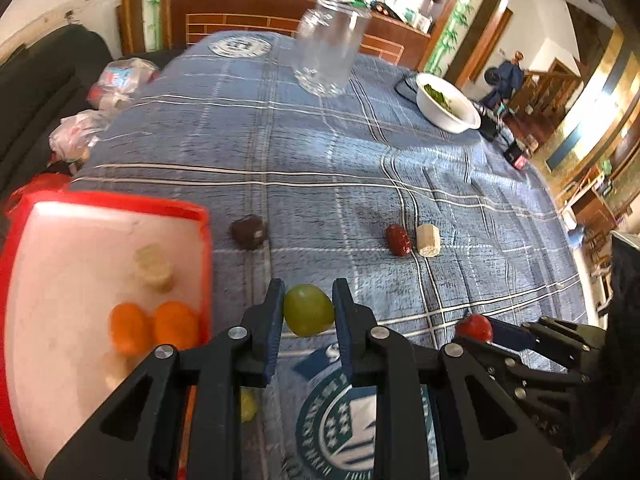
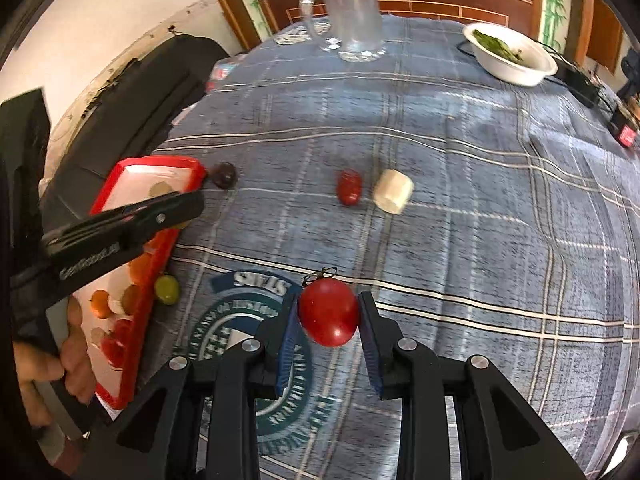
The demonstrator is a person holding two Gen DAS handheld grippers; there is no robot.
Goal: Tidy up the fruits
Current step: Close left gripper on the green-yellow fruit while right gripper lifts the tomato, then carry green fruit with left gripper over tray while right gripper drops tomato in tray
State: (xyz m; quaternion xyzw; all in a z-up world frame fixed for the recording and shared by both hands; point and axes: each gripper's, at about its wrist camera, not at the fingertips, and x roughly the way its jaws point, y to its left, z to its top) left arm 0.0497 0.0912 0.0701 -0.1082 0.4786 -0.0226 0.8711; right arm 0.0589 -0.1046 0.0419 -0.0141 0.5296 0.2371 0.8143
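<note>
My left gripper (image 1: 308, 308) is shut on a green grape (image 1: 309, 311), held above the blue checked cloth just right of the red-rimmed white tray (image 1: 188, 210). The tray holds two orange fruits (image 1: 154, 326) and a pale cylinder piece (image 1: 154, 266). My right gripper (image 2: 329, 314) is shut on a red cherry tomato (image 2: 329, 311) with its stem on, lifted over the cloth's printed emblem. On the cloth lie a dark fruit (image 1: 248, 232), a red date (image 1: 398, 240), a white cylinder piece (image 1: 428, 240) and another green grape (image 2: 167, 289) beside the tray.
A glass pitcher (image 2: 356, 12) and a glass mug (image 2: 314, 16) stand at the far side. A white bowl (image 2: 512, 58) with greens sits far right, near black cables and a device (image 2: 624, 128). Plastic bags (image 1: 120, 80) lie at the far left edge.
</note>
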